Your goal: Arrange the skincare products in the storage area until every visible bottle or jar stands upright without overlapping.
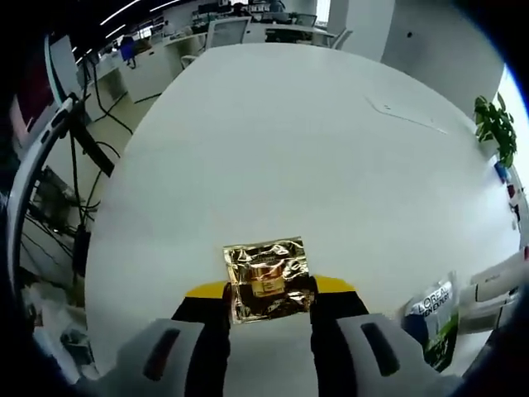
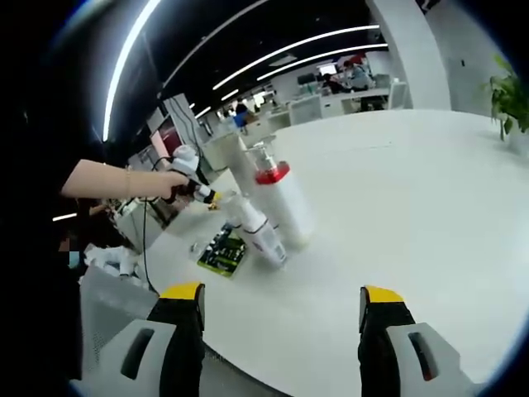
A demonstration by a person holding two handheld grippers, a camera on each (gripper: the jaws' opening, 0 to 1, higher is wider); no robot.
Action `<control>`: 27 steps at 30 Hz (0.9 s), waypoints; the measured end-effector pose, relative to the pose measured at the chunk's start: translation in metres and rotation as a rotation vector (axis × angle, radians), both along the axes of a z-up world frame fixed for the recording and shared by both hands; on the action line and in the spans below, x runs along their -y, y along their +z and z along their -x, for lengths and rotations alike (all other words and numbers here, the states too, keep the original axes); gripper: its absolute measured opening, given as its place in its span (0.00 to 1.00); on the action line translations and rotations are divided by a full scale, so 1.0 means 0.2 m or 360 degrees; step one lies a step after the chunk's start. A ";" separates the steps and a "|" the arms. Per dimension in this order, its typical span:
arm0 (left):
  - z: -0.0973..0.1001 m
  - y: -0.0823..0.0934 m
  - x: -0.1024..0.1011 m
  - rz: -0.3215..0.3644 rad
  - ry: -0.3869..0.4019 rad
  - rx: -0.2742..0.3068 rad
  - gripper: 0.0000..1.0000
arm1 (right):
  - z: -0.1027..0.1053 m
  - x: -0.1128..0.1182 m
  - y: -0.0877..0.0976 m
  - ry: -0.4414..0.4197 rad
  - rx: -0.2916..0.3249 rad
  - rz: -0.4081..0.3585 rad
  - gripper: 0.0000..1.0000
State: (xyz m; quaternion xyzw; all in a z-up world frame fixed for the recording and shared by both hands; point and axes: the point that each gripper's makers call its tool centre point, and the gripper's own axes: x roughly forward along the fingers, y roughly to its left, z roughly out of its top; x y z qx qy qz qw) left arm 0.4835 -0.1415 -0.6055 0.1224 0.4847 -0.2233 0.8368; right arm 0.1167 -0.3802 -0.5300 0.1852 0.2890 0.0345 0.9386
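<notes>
My left gripper (image 1: 269, 291) is shut on a crinkled gold foil sachet (image 1: 266, 278), held just above the white table (image 1: 281, 149). At the lower right of the left gripper view sit a green and white L'Oreal sachet (image 1: 435, 319) and white bottles (image 1: 496, 288). In the right gripper view my right gripper (image 2: 281, 299) is open and holds nothing, its jaws wide apart over the table's near edge. Ahead of it stand a tall white bottle with a red band (image 2: 279, 198), a smaller white bottle (image 2: 258, 230) and a green packet (image 2: 221, 251) lying flat. A hand holds the left gripper (image 2: 207, 195) beside them.
A potted plant (image 1: 496, 124) stands at the table's far right edge. Beyond the table's left edge hang cables and a stand (image 1: 74, 157). Desks and chairs (image 1: 227, 31) line the far side. The person's forearm (image 2: 111, 179) reaches in from the left.
</notes>
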 end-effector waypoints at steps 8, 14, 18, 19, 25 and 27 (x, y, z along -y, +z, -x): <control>-0.02 0.04 -0.01 0.0007 -0.0023 0.0049 0.34 | -0.01 0.00 0.02 0.0008 0.0034 0.0015 0.78; 0.02 0.10 0.00 0.0032 -0.0001 0.0075 0.34 | -0.01 -0.01 0.03 0.0023 0.0066 0.0018 0.78; 0.08 0.14 0.01 0.0037 0.0001 0.0072 0.34 | -0.02 -0.02 0.04 0.0039 0.0082 0.0025 0.78; 0.08 0.14 0.02 0.0040 0.0000 0.0071 0.34 | -0.02 -0.02 0.05 0.0044 0.0087 0.0028 0.78; 0.18 0.19 0.06 0.0042 -0.0019 0.0080 0.34 | -0.02 -0.03 0.07 0.0062 0.0120 0.0032 0.78; 0.20 0.20 0.07 0.0043 -0.0026 0.0078 0.34 | -0.02 -0.04 0.08 0.0067 0.0131 0.0038 0.78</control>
